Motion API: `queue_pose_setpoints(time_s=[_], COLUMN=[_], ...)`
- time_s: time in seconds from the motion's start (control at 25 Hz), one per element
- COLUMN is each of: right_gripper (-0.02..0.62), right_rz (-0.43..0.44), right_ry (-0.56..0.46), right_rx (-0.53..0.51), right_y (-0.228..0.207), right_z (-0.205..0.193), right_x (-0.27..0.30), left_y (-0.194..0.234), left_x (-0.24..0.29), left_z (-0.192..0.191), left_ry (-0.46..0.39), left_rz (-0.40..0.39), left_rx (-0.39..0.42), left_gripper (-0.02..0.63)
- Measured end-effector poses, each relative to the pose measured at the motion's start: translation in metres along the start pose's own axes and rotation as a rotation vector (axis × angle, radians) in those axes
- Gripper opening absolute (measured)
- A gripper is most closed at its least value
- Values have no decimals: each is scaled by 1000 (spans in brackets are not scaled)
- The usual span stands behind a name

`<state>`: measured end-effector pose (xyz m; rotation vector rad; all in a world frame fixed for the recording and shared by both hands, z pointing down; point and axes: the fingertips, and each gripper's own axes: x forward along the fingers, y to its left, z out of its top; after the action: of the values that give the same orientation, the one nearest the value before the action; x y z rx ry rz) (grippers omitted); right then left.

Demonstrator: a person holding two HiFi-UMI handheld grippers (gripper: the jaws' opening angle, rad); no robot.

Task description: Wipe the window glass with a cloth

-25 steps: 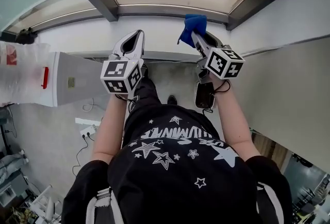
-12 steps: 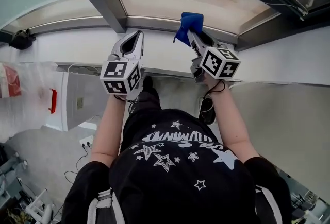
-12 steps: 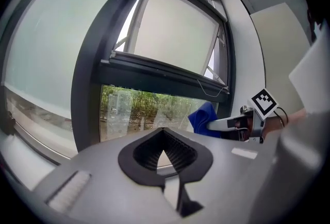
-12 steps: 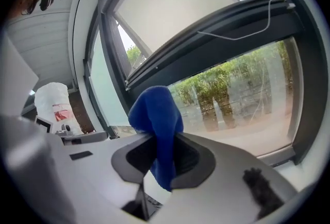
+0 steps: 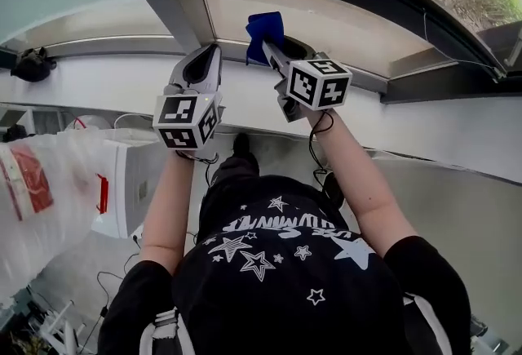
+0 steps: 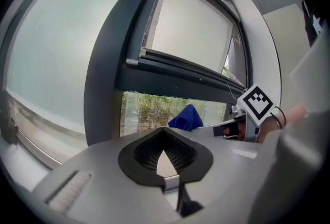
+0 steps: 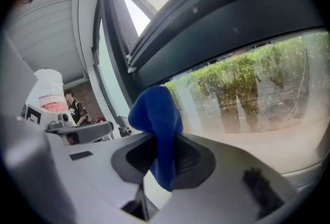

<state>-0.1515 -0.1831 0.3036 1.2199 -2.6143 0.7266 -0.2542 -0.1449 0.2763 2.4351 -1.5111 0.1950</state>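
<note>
While right tongs [image 5: 273,51] pinch crumpled blue cloth [image 5: 264,25], smooth glass [image 5: 342,23]

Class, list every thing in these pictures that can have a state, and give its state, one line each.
window glass: see-through, shrubs showing outside.
blue cloth: bunched, pinched between jaws, its top sticking out; contact with the glass cannot be told.
left hand-held gripper: shut, nothing between its jaws.
right hand-held gripper: shut on the blue cloth, raised toward the window glass.
</note>
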Motion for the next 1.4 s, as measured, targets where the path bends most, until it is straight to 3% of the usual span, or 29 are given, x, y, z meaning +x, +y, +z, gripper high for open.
queue_pose_setpoints(time_s=[0.44, 0.8, 1.08, 1.4], right_gripper=[74, 74, 74, 74], right_rz=[27, 18, -33, -111], right_ry=[36, 31, -26, -63], right_rx=[-48, -47, 10, 52], right_y=[6, -6, -48, -121], right_z=[17, 17, 24, 23], right_x=[119, 158, 124, 43], left_y=[68, 78, 45, -39], left_x=[31, 42, 54, 94], left_z=[3, 0, -6, -2], left_ry=[4, 23, 63, 79], left_rz=[46, 52, 47, -30], left_rx=[-11, -25, 21, 59], left_gripper=[8, 9, 9, 9])
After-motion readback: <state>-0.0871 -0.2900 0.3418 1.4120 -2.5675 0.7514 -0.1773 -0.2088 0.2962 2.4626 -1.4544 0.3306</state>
